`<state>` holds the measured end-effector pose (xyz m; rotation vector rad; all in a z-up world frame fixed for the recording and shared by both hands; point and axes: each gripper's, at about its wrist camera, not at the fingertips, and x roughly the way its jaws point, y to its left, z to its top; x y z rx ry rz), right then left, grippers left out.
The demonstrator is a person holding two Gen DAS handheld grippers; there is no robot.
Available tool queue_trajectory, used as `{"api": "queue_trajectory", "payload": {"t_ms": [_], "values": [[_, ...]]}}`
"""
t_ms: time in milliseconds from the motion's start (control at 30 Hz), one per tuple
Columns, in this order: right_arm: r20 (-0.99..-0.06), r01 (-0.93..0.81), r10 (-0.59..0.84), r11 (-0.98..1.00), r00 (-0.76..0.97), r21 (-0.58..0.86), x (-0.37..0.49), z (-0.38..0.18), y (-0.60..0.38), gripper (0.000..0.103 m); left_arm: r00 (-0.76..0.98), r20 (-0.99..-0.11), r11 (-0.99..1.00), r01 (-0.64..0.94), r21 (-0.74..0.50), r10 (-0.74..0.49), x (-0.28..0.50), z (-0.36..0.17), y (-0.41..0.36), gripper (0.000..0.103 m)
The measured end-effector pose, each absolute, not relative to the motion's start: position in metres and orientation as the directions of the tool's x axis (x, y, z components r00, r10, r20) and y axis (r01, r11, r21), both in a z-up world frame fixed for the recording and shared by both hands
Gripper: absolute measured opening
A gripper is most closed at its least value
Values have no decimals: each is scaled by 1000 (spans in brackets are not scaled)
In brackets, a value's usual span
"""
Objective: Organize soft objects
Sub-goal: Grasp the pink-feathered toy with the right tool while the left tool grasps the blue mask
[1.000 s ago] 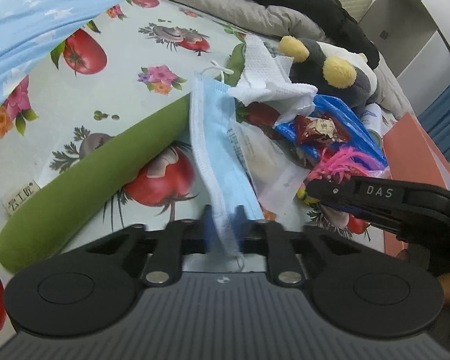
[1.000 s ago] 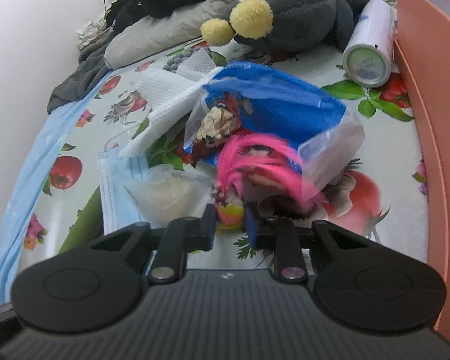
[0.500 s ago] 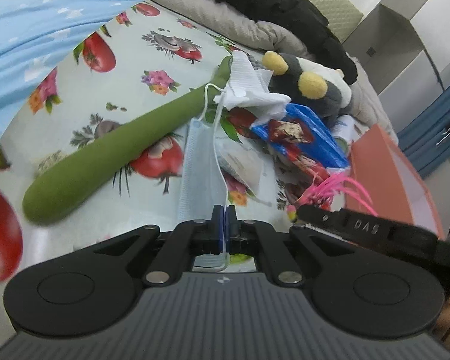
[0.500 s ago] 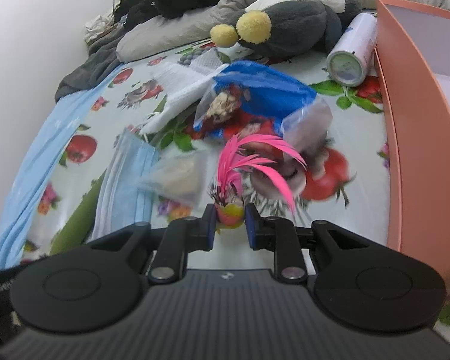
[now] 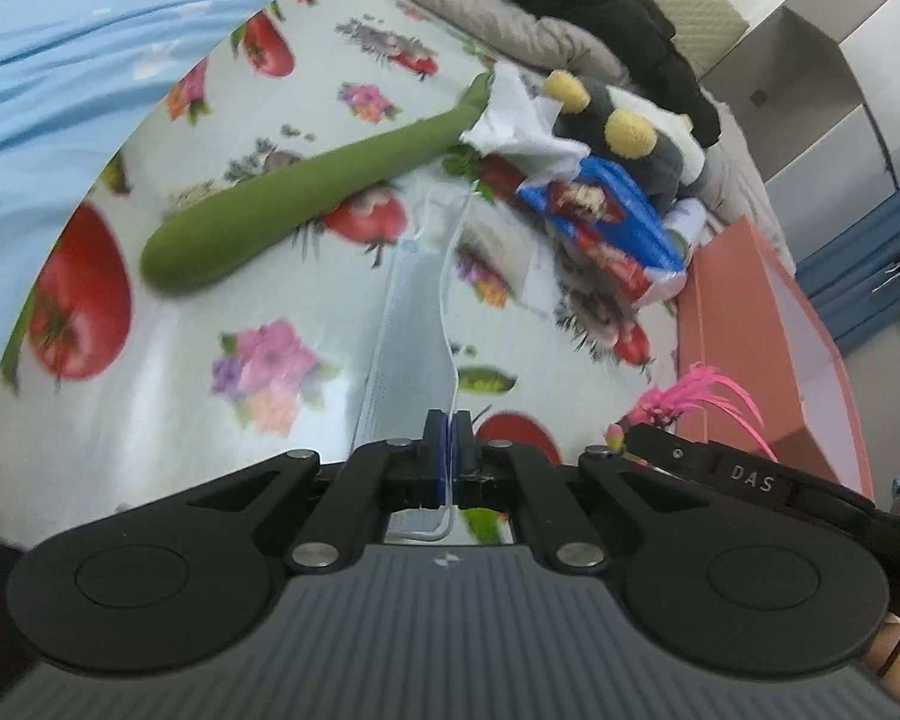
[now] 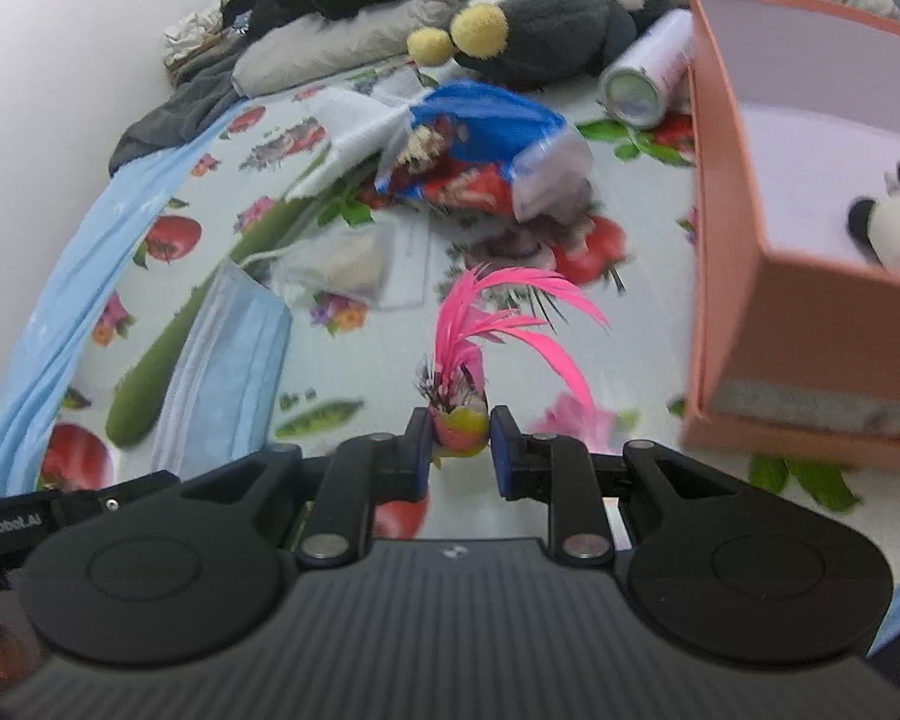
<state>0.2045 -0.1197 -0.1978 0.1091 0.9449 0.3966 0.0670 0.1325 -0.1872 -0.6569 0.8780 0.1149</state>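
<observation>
1. The left gripper (image 5: 447, 450) has its jaws closed on the face mask (image 5: 405, 330), which hangs above the bed.
2. The right gripper (image 6: 459, 450) has its jaws clamped on the feather toy (image 6: 498, 324).
3. The box (image 6: 810, 312) at 3 o'clock already holds one plush toy (image 6: 894, 228).
4. Still left at 12 o'clock: snack bag (image 6: 480, 144), tissue (image 6: 348, 126), green cushion (image 5: 306, 198).

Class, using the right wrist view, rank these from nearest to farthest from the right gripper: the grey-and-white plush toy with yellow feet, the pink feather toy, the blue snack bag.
1. Pink feather toy: clamped in the right gripper.
2. Blue snack bag: mid-bed, straight ahead.
3. Grey-and-white plush toy with yellow feet: far end, against the pillows.
</observation>
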Motion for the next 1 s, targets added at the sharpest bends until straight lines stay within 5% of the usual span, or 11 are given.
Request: {"api": "queue_trajectory", "payload": {"t_ms": [167,267,467,1000], "values": [[-783,-276,373,924,498,265,193,-205,-124,24,623,-769,814,-369,-449,-142,58,-187,135,7],[-780,-277,369,925,505,258,191,-204,-124,24,604,-787,815,-387,-430,-128,58,-186,138,50],[-777,-283,351,931,523,230,187,-202,-123,24,620,-782,896,-308,-320,-67,68,-173,126,70],[-780,-285,336,935,528,210,180,-204,-129,24,556,-831,983,-167,-72,34,121,-215,95,63]]}}
